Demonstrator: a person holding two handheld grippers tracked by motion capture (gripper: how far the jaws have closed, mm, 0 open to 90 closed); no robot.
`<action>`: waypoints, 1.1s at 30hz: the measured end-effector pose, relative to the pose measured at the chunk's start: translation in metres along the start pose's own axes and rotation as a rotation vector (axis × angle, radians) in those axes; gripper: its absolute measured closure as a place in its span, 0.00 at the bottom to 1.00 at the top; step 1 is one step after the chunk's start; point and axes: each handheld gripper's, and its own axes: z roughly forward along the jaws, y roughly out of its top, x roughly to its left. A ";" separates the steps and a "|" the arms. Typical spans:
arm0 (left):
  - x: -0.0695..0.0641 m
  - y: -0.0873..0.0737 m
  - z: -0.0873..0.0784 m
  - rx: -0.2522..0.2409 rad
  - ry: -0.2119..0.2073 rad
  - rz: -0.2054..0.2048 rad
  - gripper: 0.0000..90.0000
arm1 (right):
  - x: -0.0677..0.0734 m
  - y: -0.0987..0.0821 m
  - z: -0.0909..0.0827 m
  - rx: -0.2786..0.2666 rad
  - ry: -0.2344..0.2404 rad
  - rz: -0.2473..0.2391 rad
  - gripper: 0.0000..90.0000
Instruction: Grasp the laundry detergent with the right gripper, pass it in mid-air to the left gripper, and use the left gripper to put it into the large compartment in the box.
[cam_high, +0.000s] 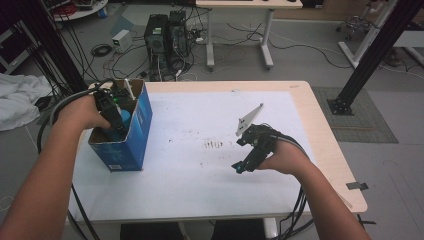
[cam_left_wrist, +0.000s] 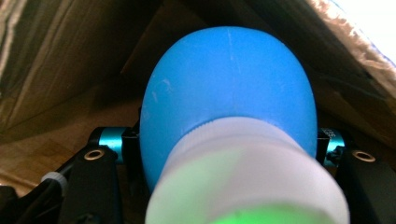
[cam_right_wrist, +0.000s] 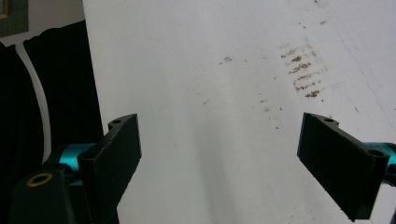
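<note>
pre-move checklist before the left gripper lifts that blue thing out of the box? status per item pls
1. Left gripper reaches down into the blue box: ok.
2. Blue bottle sits between the left jaws, white cap toward the camera: ok.
3. Grip firm enough to lift: cannot tell, the jaw contact is hidden behind the bottle.
4. Box stands upright on the white table sheet, top open: ok.
5. Right gripper open and empty, over bare sheet, apart from the box: ok.
6. Box braced against tipping during the lift: not ok, nothing holds it.
</note>
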 end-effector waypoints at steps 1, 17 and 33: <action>0.000 0.000 0.000 0.000 0.000 0.000 0.41 | 0.000 0.000 0.000 0.000 0.000 0.000 0.14; -0.002 -0.005 -0.014 -0.036 0.005 -0.021 0.34 | 0.001 0.001 -0.004 -0.005 -0.002 -0.013 0.14; -0.009 -0.018 -0.035 -0.059 0.034 -0.029 0.30 | 0.003 0.006 -0.006 -0.004 -0.001 -0.019 0.14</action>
